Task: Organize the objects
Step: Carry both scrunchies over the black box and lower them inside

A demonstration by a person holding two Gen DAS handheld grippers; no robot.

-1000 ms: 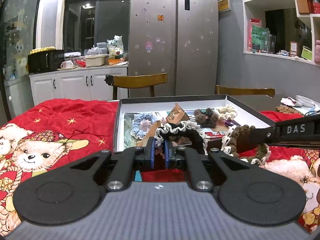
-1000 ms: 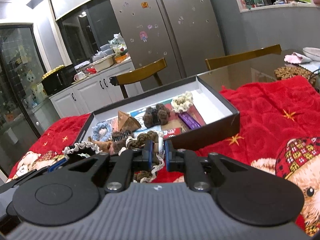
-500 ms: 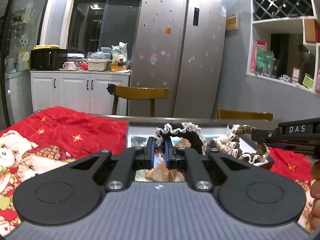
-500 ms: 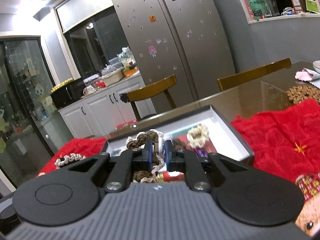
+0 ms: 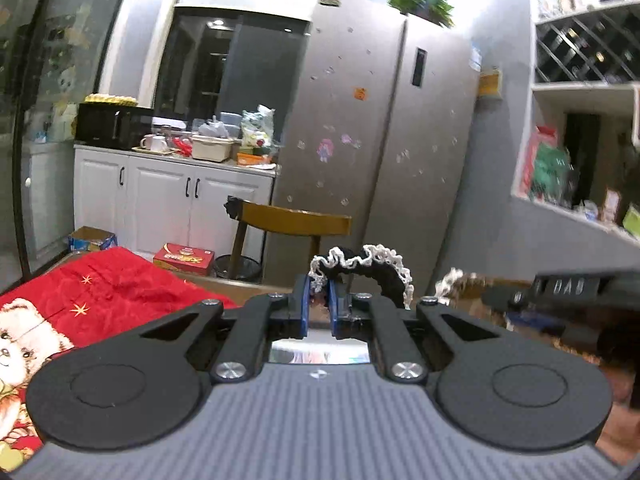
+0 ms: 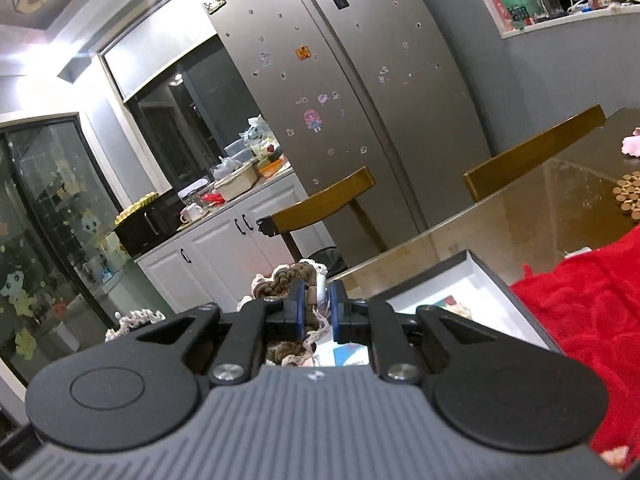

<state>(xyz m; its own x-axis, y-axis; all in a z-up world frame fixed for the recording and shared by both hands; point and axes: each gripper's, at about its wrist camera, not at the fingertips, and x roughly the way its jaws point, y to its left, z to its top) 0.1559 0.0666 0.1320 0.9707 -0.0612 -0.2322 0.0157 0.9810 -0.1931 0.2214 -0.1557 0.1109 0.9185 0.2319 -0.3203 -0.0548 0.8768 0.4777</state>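
Observation:
My left gripper (image 5: 319, 294) is shut on a black scrunchie with white lace trim (image 5: 372, 266), which arches up and to the right of the blue pads. My right gripper (image 6: 316, 298) is shut on a brown braided scrunchie with cream lace (image 6: 286, 278), part of it hanging below the jaws. Both are lifted above the table. The open black box with white inside (image 6: 476, 280) lies low at the right of the right wrist view; its contents are mostly hidden. In the left wrist view the other gripper (image 5: 572, 288) with the brown scrunchie (image 5: 460, 284) shows at right, blurred.
A red blanket with bear print (image 5: 92, 292) covers the table, also red blanket (image 6: 592, 312). Wooden chairs (image 5: 292, 220) (image 6: 532, 152) stand behind the glass tabletop (image 6: 540, 208). A fridge (image 5: 380, 152), white cabinets (image 5: 168, 196) and wall shelves (image 5: 580, 140) lie beyond.
Both grippers have risen with their scrunchies, so the box and table have dropped low or out of view. The left view now looks over the table's far edge at the kitchen.

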